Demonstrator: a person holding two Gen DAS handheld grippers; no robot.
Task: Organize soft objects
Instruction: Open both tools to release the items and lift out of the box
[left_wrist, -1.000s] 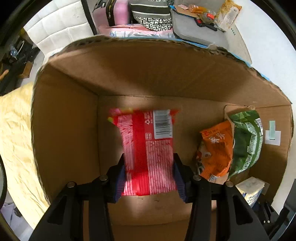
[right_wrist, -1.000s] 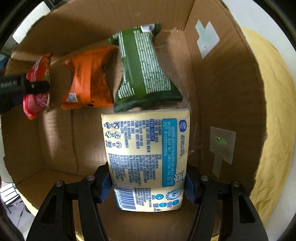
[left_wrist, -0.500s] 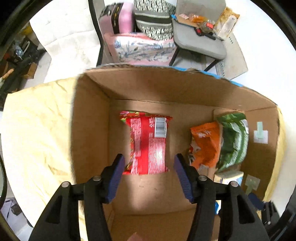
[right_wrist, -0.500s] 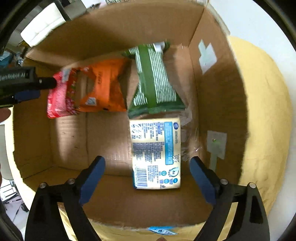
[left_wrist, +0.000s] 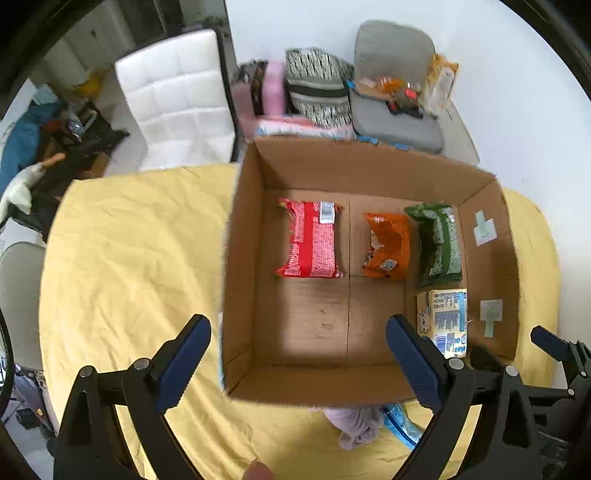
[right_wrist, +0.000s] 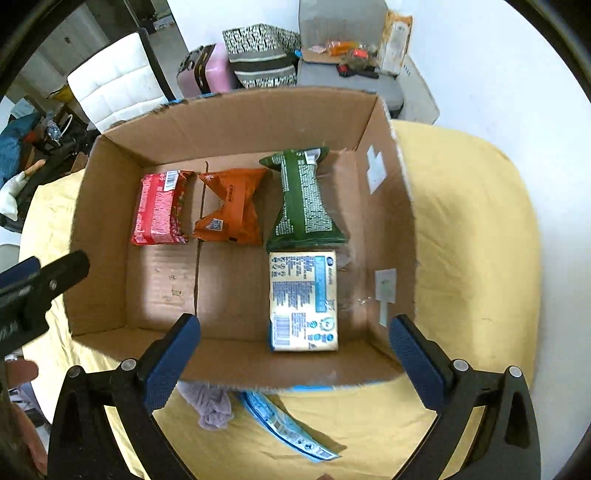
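Observation:
An open cardboard box (left_wrist: 243, 229) (right_wrist: 388, 206) stands on a yellow cloth. In it lie a red packet (left_wrist: 312, 240) (right_wrist: 159, 212), an orange packet (left_wrist: 388, 245) (right_wrist: 231, 206), a green packet (left_wrist: 439, 243) (right_wrist: 303, 201) and a pale yellow and blue tissue pack (left_wrist: 443, 319) (right_wrist: 303, 301). My left gripper (left_wrist: 297, 363) is open and empty above the box's near edge. My right gripper (right_wrist: 295, 363) is open and empty, also above the near edge. A lilac cloth (left_wrist: 354, 422) (right_wrist: 212, 404) and a blue-and-white packet (right_wrist: 284, 426) lie on the yellow cloth in front of the box.
The yellow cloth (left_wrist: 129, 258) (right_wrist: 472, 258) covers the table around the box. Behind it stand a white chair (left_wrist: 177, 99), a pink suitcase (right_wrist: 201, 70), a striped bag (left_wrist: 317, 85) and a grey chair (left_wrist: 395, 114) with clutter.
Both grippers let go of their packs, opened wide and pulled back up out of the box. The red packet and the tissue pack now lie on the box floor.

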